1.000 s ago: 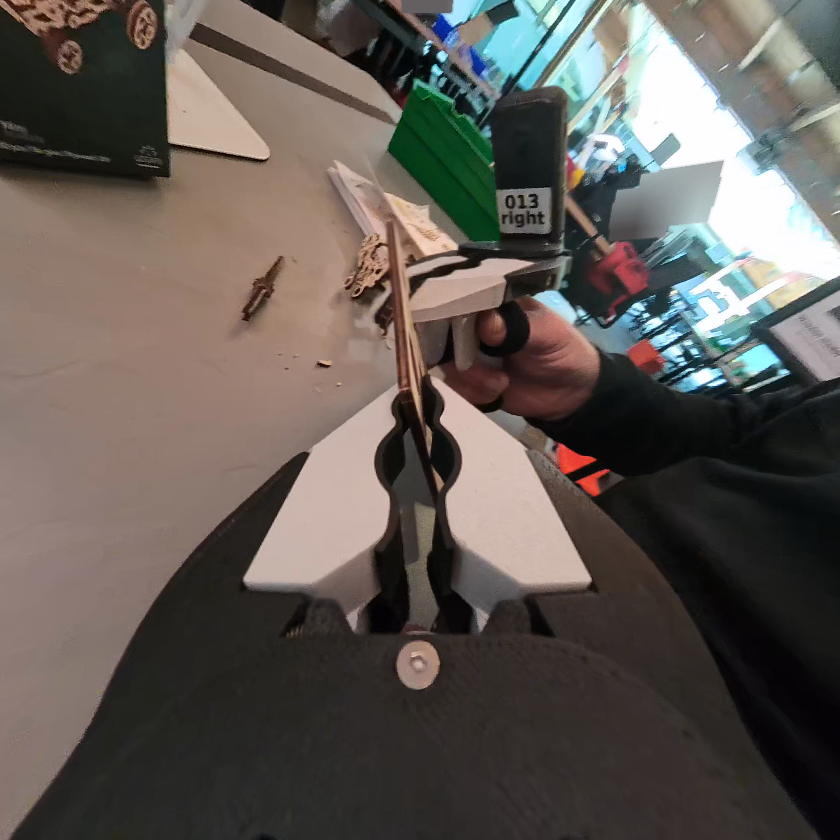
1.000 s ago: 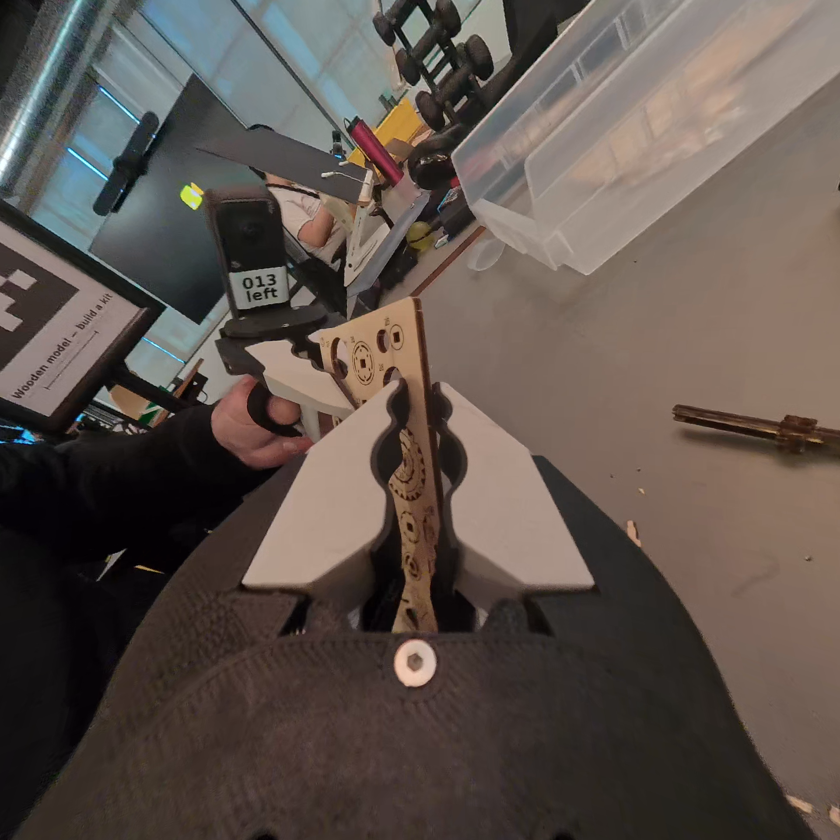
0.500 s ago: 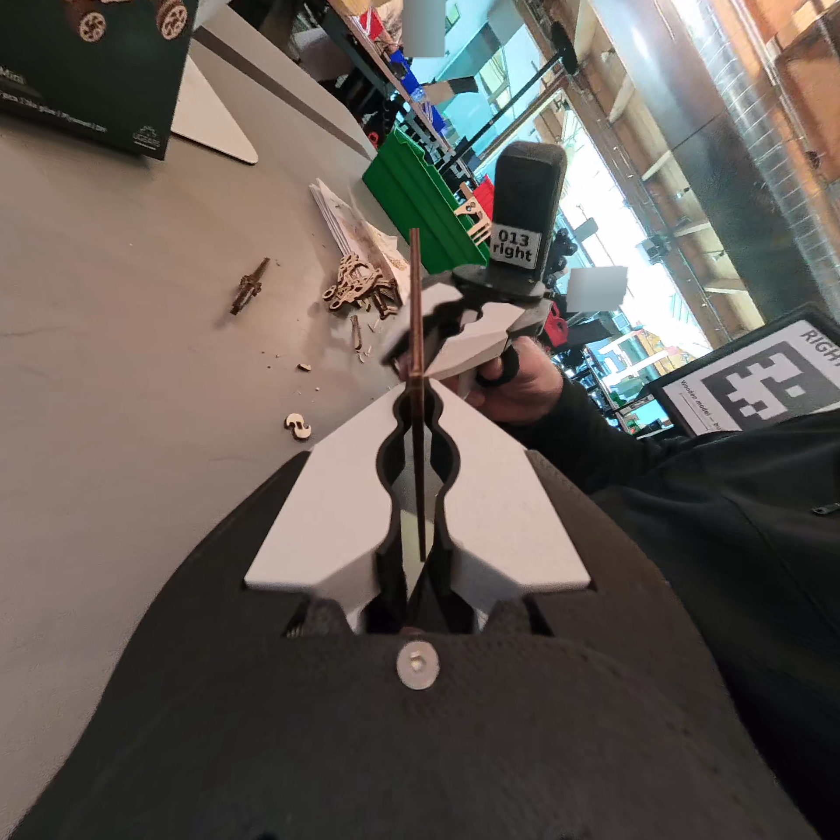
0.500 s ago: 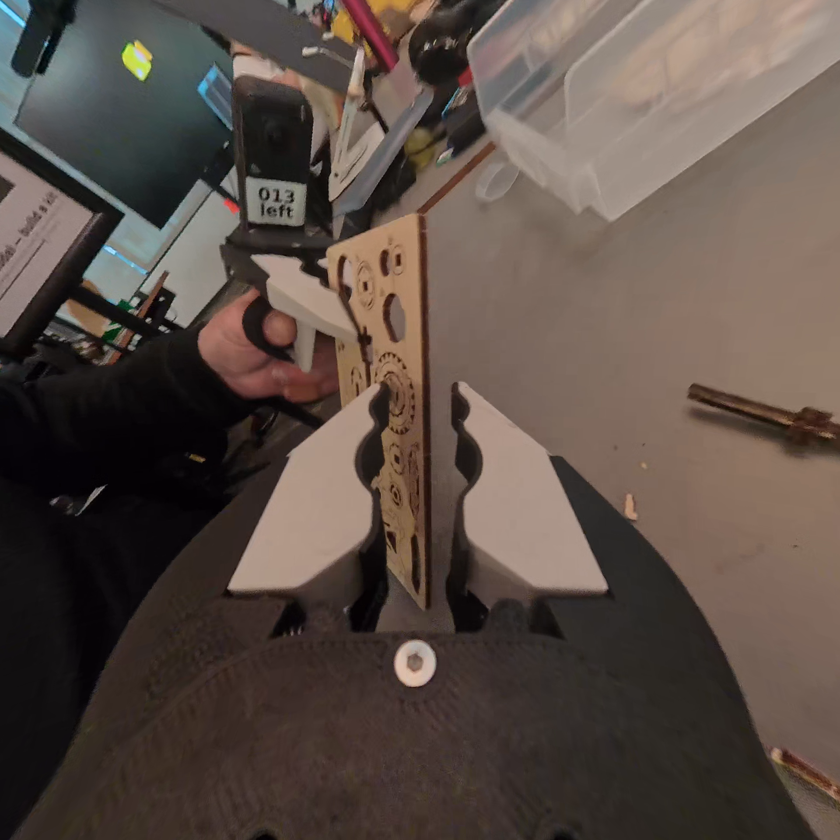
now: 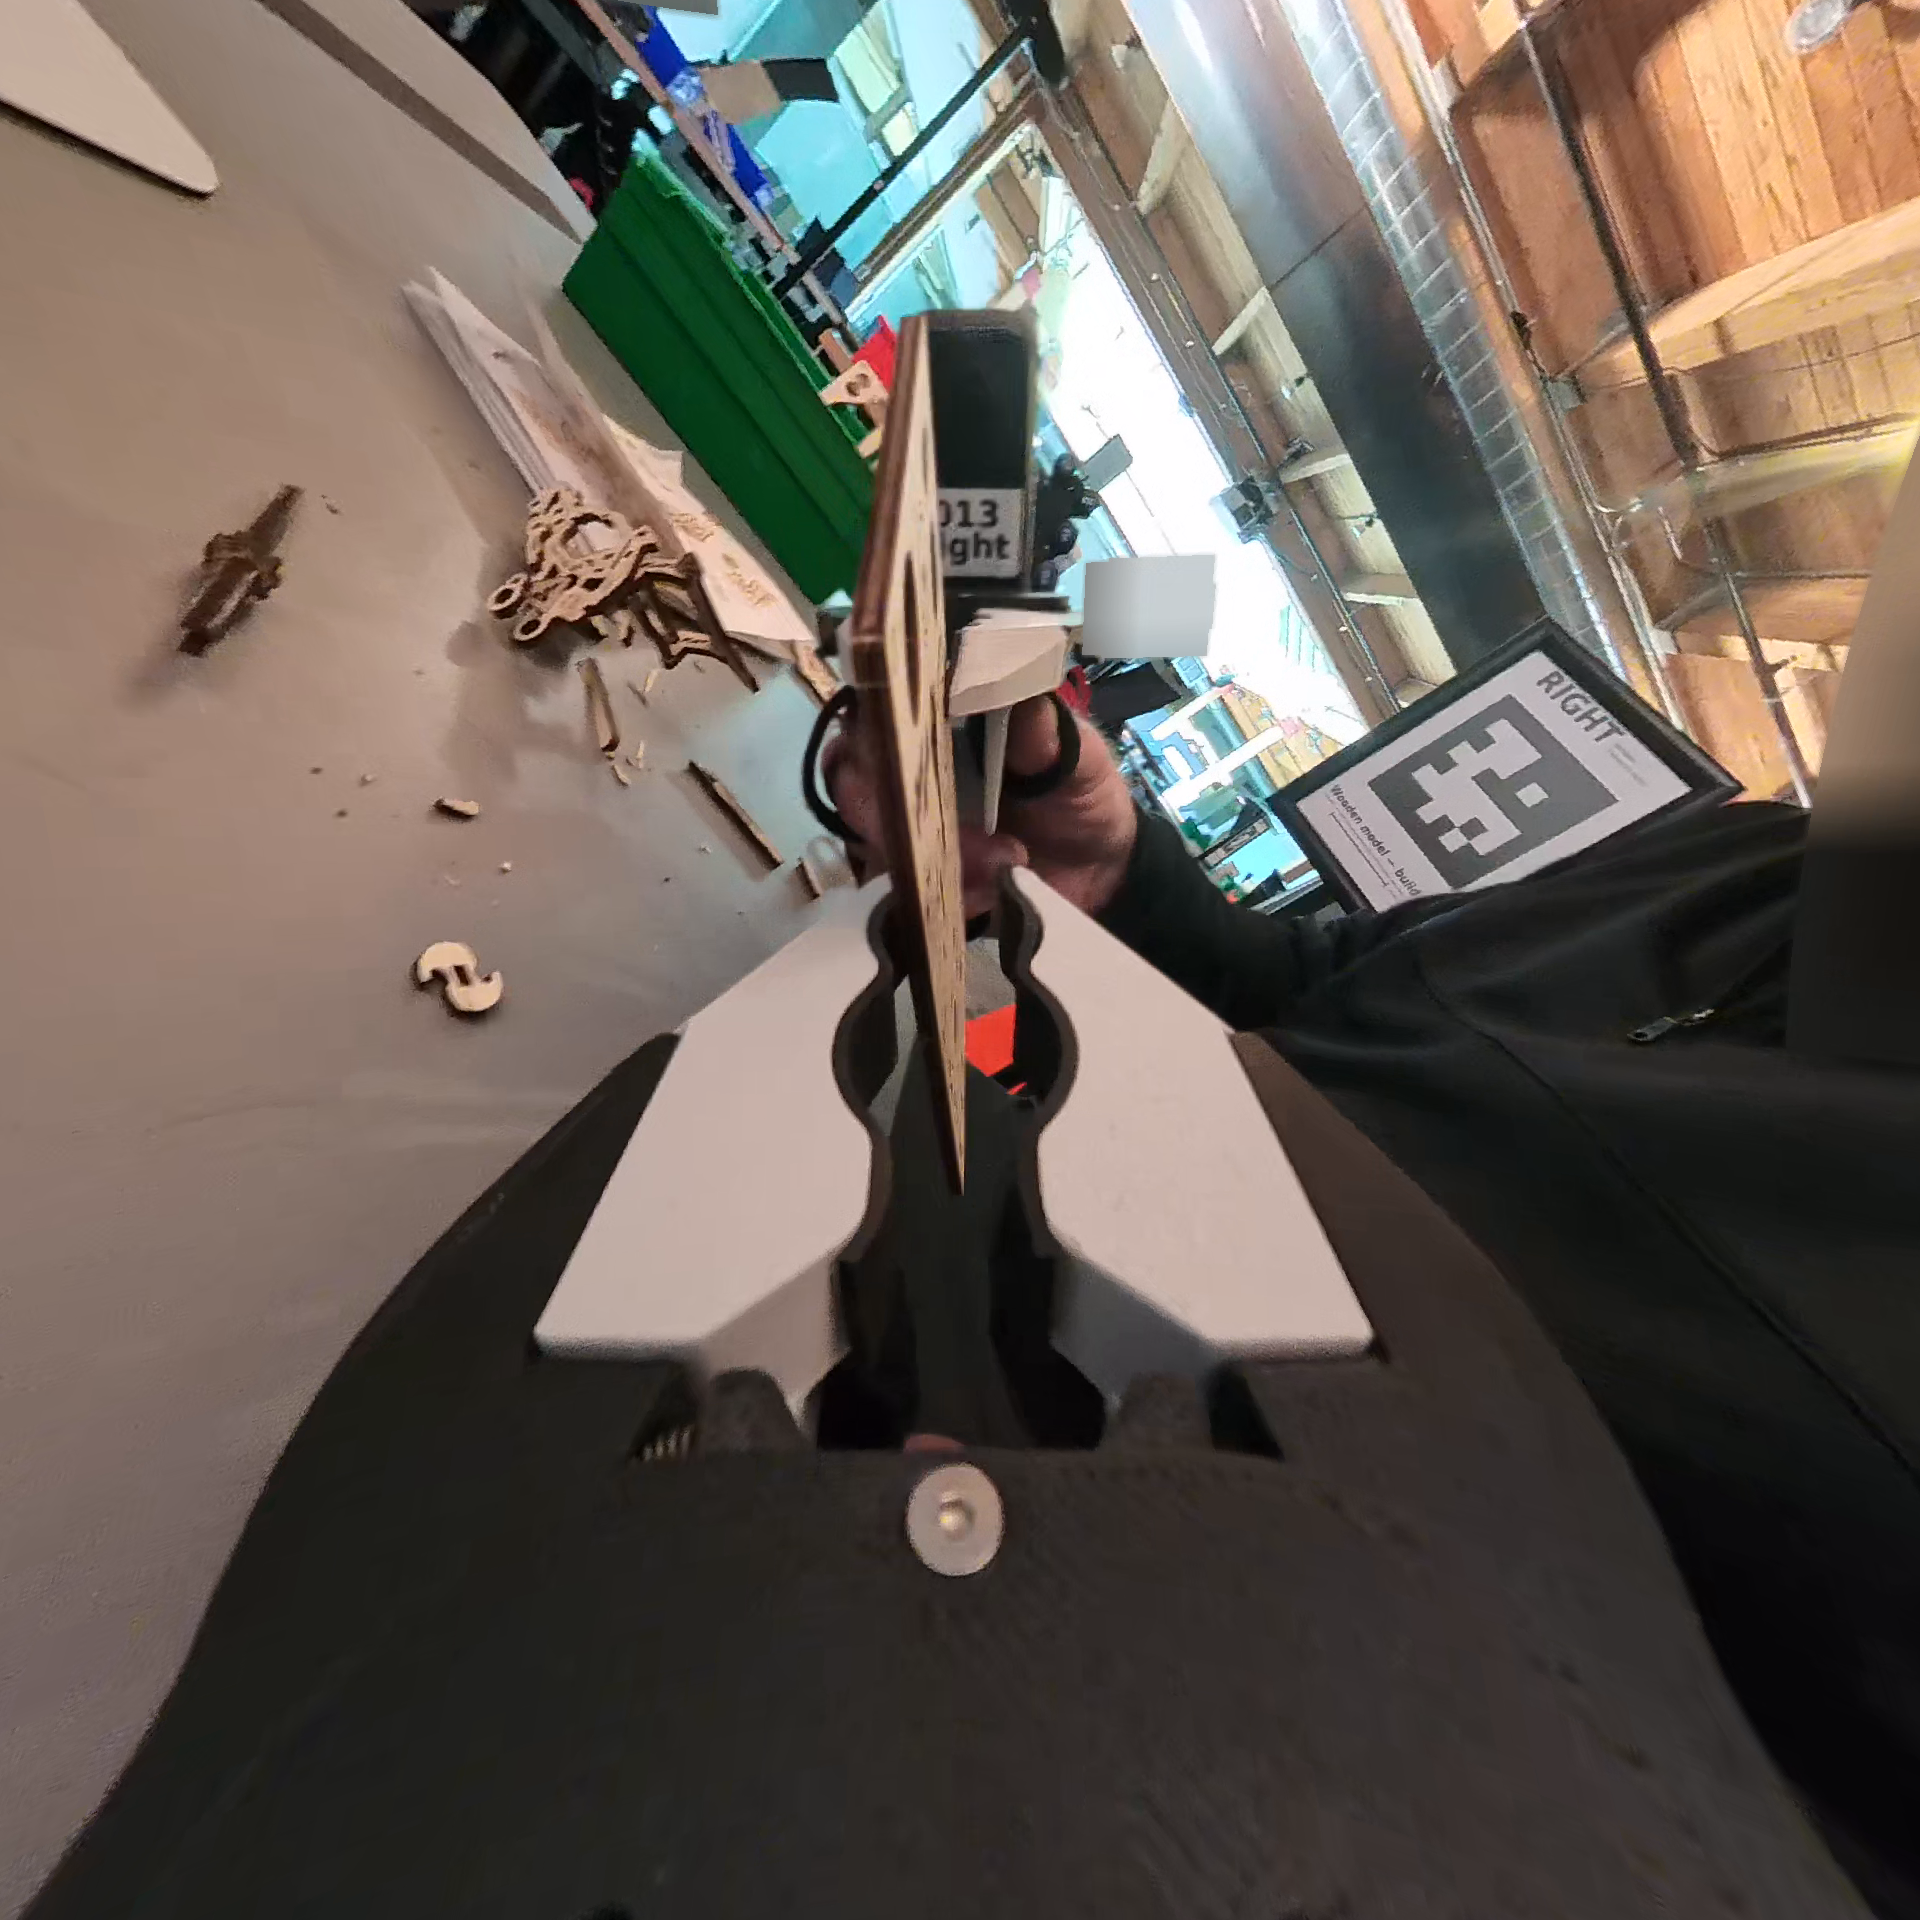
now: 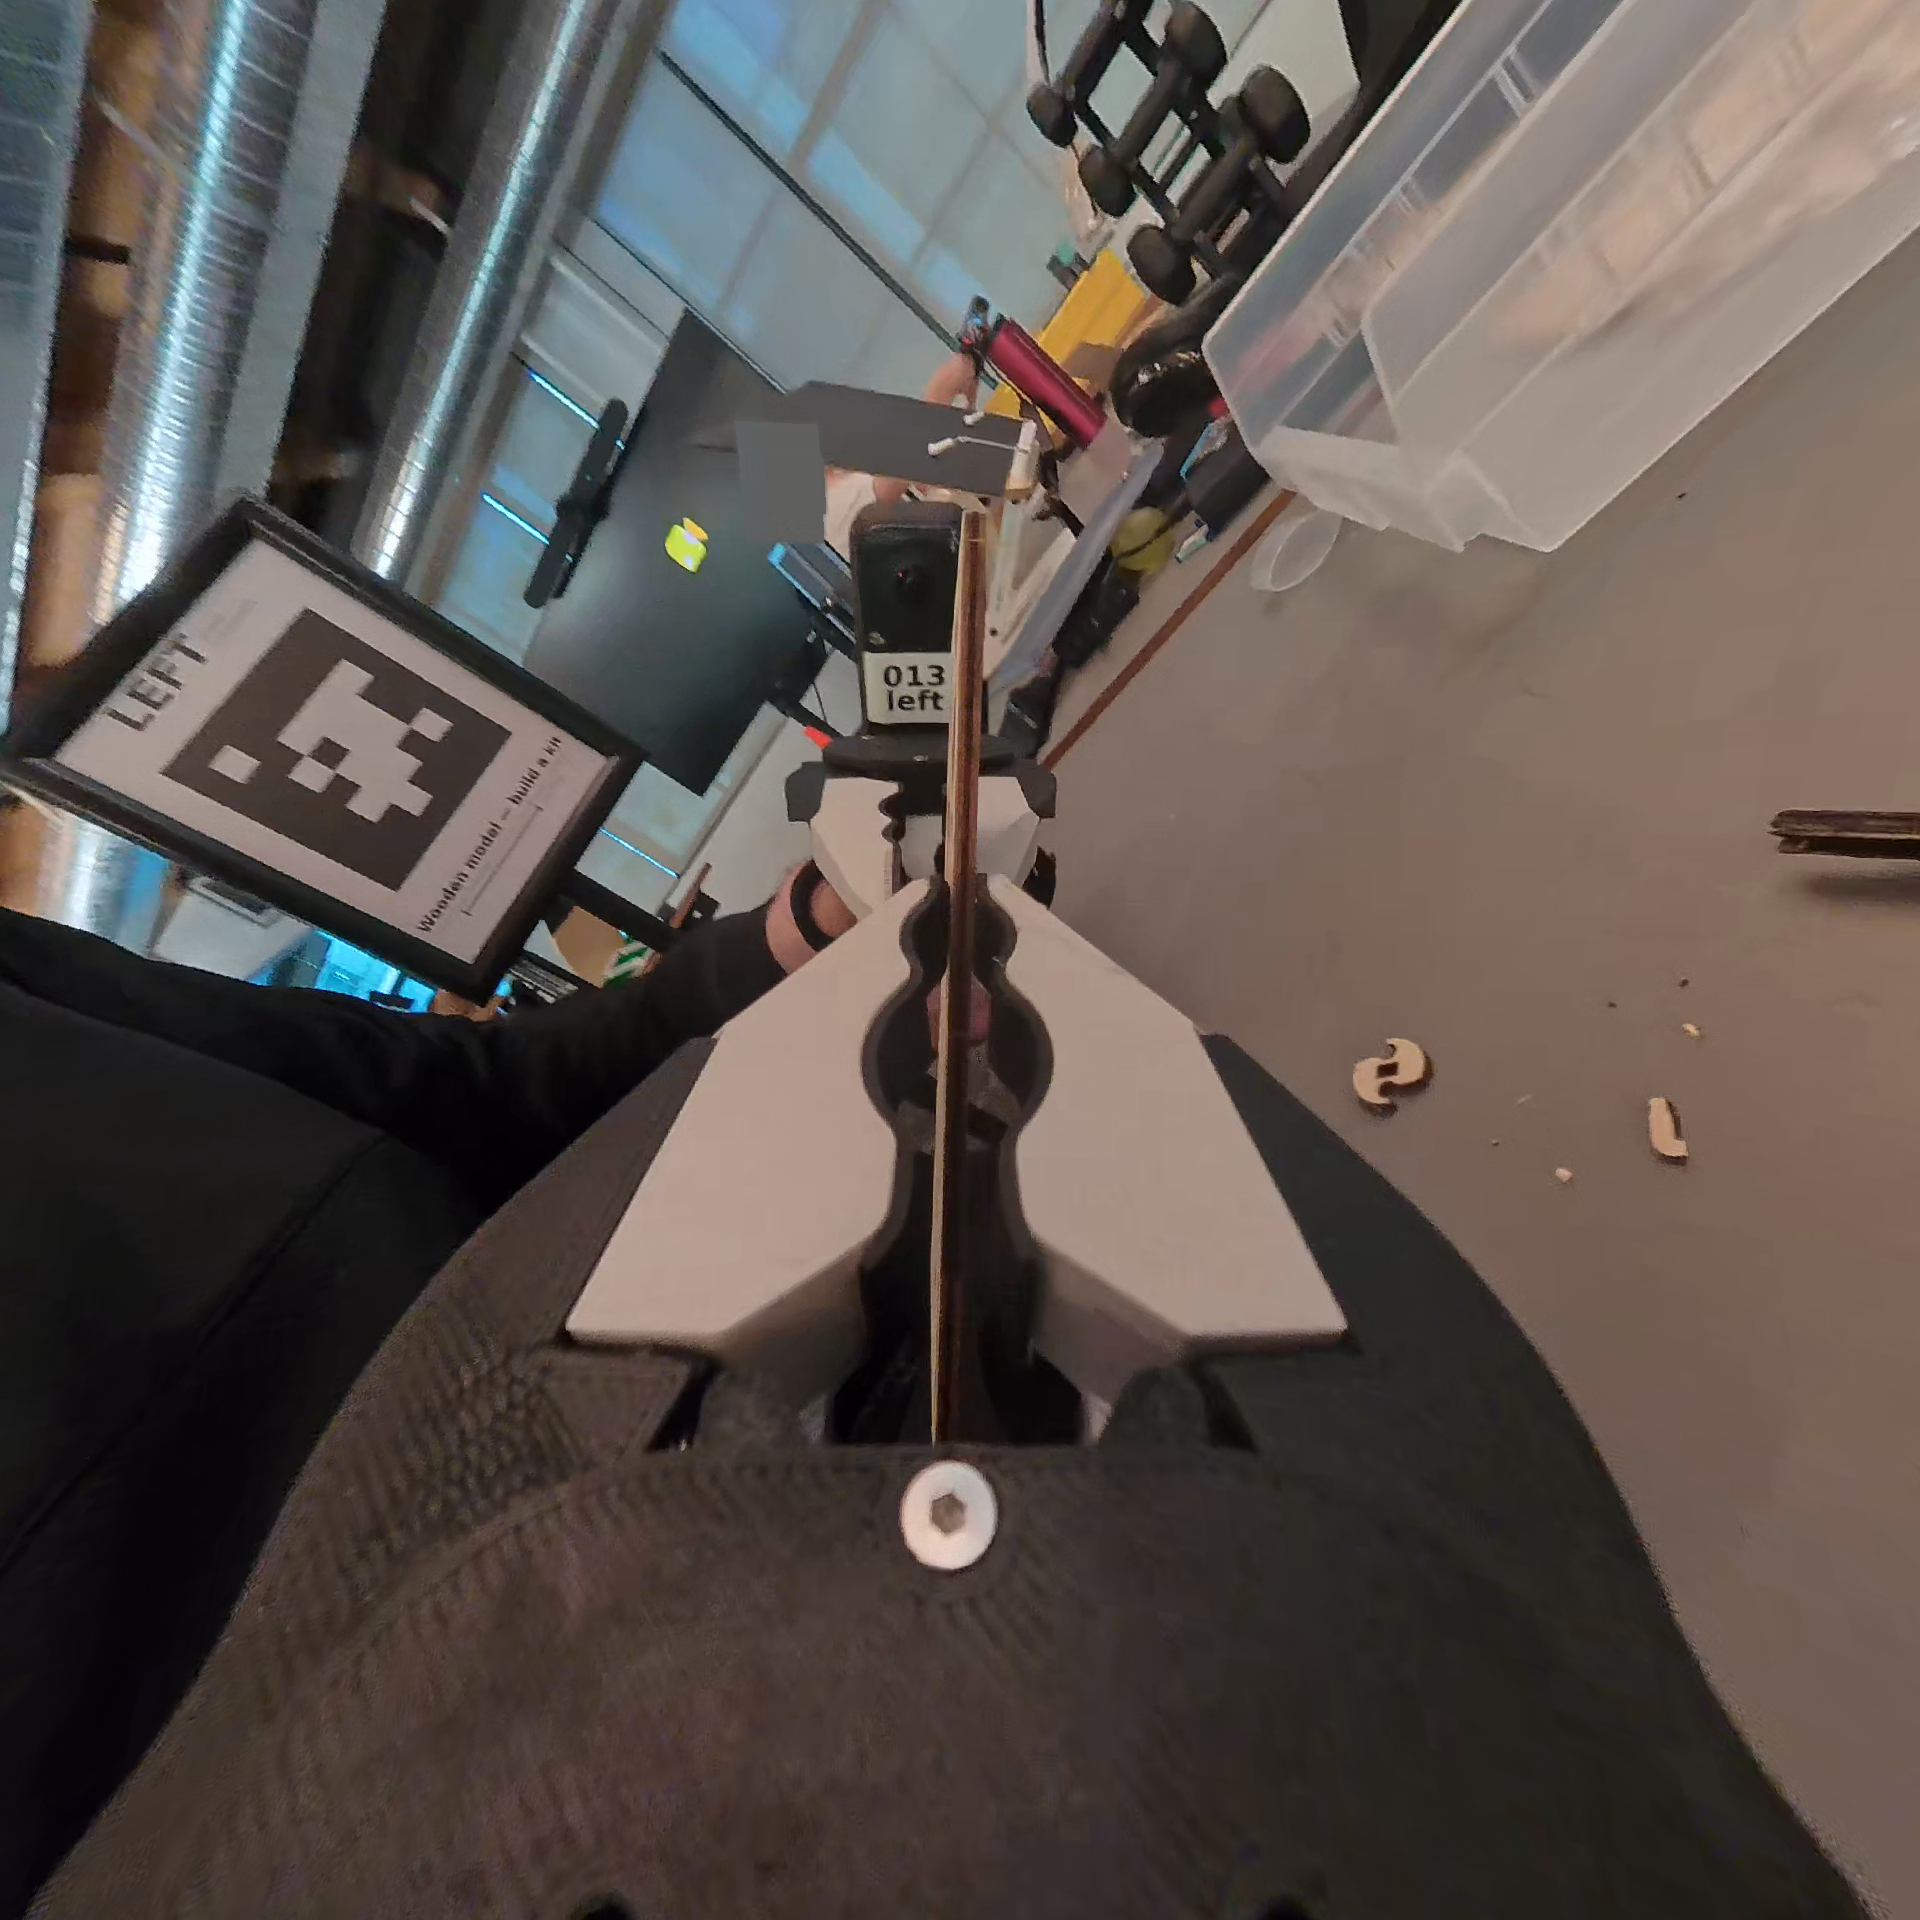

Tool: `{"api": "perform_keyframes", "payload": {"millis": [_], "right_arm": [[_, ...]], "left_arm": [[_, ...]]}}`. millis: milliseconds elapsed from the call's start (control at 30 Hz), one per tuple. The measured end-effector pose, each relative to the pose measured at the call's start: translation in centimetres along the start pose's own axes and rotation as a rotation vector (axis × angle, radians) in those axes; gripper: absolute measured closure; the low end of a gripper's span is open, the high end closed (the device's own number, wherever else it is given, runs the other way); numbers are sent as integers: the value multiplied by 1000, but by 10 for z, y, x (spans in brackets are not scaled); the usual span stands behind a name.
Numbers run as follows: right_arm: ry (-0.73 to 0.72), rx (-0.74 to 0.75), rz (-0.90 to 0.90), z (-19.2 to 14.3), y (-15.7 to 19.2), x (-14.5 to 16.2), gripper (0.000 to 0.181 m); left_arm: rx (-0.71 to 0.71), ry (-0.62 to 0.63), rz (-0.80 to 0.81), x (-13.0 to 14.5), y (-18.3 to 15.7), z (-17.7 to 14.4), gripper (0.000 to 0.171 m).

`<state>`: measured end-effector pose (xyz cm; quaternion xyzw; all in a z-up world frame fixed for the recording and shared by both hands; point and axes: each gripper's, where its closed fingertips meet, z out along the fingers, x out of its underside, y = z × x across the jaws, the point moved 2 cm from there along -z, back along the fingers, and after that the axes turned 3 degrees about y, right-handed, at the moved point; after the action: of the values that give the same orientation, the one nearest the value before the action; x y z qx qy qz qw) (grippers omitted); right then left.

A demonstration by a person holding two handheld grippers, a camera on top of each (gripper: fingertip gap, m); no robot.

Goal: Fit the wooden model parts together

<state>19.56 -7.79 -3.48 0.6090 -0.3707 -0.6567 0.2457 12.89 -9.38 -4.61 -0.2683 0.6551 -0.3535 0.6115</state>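
Note:
A thin laser-cut wooden sheet (image 5: pixel 914 727) stands on edge between both grippers, above the grey table (image 5: pixel 208 1039). In the right wrist view I see it edge-on (image 6: pixel 943 1195). My right gripper (image 6: pixel 964 883) is shut on the sheet, its fingertips pressed against both faces. My left gripper (image 5: pixel 954 904) is open. The sheet's lower corner hangs in the gap between its fingers, with clear space on the right side. The two grippers face each other, each held by a hand in a black sleeve.
Loose wooden parts (image 5: pixel 592 582) lie beside paper sheets (image 5: pixel 499 384) and a green bin (image 5: pixel 717 343). There is a small S-shaped piece (image 5: pixel 457 977) (image 6: pixel 1392 1075), a dark wooden axle (image 5: pixel 234 571) (image 6: pixel 1849 831), and a clear plastic bin (image 6: pixel 1558 260). About 4 centimeters separates my left fingertips from my right. The small S-shaped piece (image 6: pixel 1392 1075) lies around 11 centimeters away from my left fingertips.
One second ago both grippers were shut on the sheet. Half a second ago the right one was open. Now the right gripper is shut on it and the left has opened.

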Motion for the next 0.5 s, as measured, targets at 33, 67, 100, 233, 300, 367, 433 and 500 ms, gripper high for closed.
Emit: {"api": "perform_keyframes", "payload": {"millis": [33,67,100,233,300,367,433,500], "right_arm": [[-17,-15,10,-2,2,-1,181],[-31,-29,23,-3,4,-2,181],[-41,-42,33,-4,6,-2,181],[-49,-39,10,-6,13,-4,181],[-52,-36,-4,-8,17,-6,180],[-57,-23,-17,-11,19,-7,178],[-41,-1,-36,-14,20,-5,176],[22,30,-75,-13,19,3,175]], "left_arm": [[11,-6,7,-2,-3,1,158],[12,-8,15,-2,-5,2,161],[7,-12,24,-3,-6,3,166],[-17,-18,48,-5,-10,5,170],[-31,-17,57,-6,-13,6,170],[-40,-14,59,-7,-16,7,170],[-50,-19,50,-8,-17,7,170],[-44,-32,31,-9,-18,7,170]]}}
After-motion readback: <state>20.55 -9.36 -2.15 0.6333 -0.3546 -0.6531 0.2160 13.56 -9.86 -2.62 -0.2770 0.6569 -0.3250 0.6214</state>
